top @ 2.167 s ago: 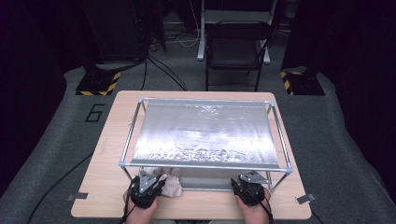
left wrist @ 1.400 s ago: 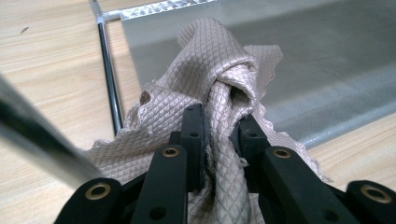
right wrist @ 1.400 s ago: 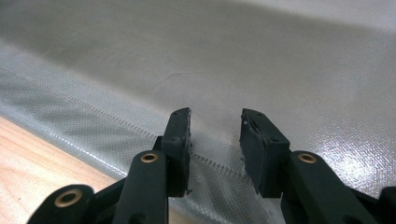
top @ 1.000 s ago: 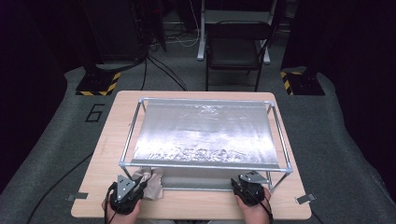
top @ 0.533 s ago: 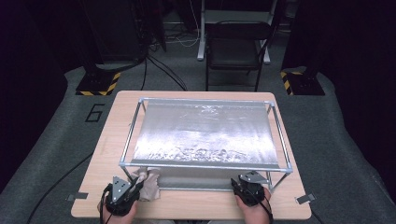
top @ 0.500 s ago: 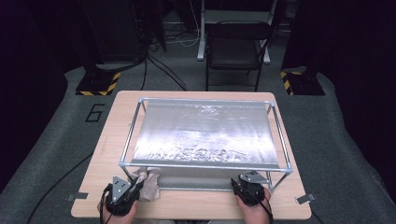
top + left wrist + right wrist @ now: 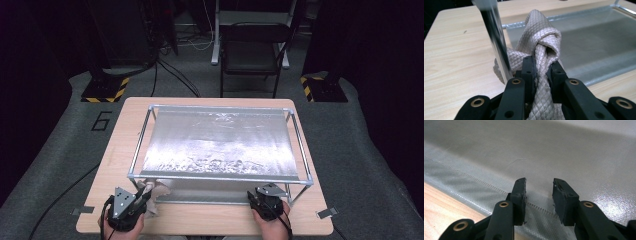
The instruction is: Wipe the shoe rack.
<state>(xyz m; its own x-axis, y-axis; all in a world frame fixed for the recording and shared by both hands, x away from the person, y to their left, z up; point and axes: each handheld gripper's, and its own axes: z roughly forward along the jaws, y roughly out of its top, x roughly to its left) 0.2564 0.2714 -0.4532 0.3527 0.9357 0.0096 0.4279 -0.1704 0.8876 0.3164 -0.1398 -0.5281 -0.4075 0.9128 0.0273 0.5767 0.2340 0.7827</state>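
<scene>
The left gripper (image 7: pixel 541 72) pinches a beige quilted cloth (image 7: pixel 541 42) tight — the right gripper (image 7: pixel 539 195), at 3 o'clock, gapes over silver sheet (image 7: pixel 564 157).

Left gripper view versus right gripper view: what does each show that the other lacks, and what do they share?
Left gripper view: the left gripper with its fingers shut on a beige quilted cloth, bunched and twisted, beside a metal frame post.

Right gripper view: the right gripper, fingers apart with nothing between them, over a stitched seam in the sheet.

Shared: the silvery sheet and the light wooden table.
</scene>
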